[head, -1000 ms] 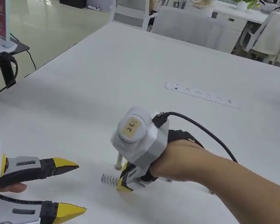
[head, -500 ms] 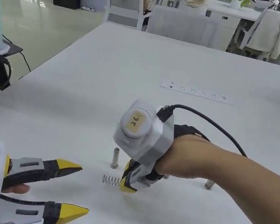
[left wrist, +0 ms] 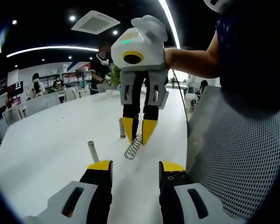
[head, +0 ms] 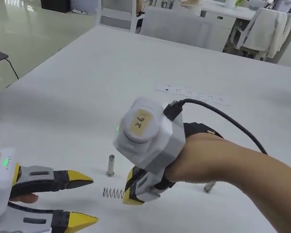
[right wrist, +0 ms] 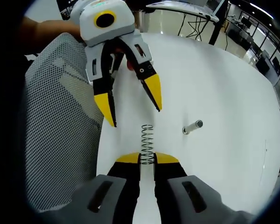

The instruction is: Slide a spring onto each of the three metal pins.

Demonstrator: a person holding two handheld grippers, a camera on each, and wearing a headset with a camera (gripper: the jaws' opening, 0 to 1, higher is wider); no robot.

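Over the last second my head camera has swung, so most of the shift in the head view is not real motion. What has truly changed is that the pin [head: 110, 165], earlier half tucked behind the right gripper [head: 128, 196], now stands clear of it. It is upright on the table [head: 136, 73], left of centre.

A second spring [head: 209, 187] has also come into sight at lower right, under my forearm. Whether it sits on a pin I cannot tell.

The right gripper's jaws are closed on the near end of the spring [head: 113, 193]. The spring sticks out leftward just below the pin, low over the table, and I cannot tell whether its free end touches. The left gripper [head: 92, 200] sits at lower left, jaws apart, holding nothing.

I judge the grasp is made and this pin is bare. Next I must tip the spring upright and line its free end over the pin top.
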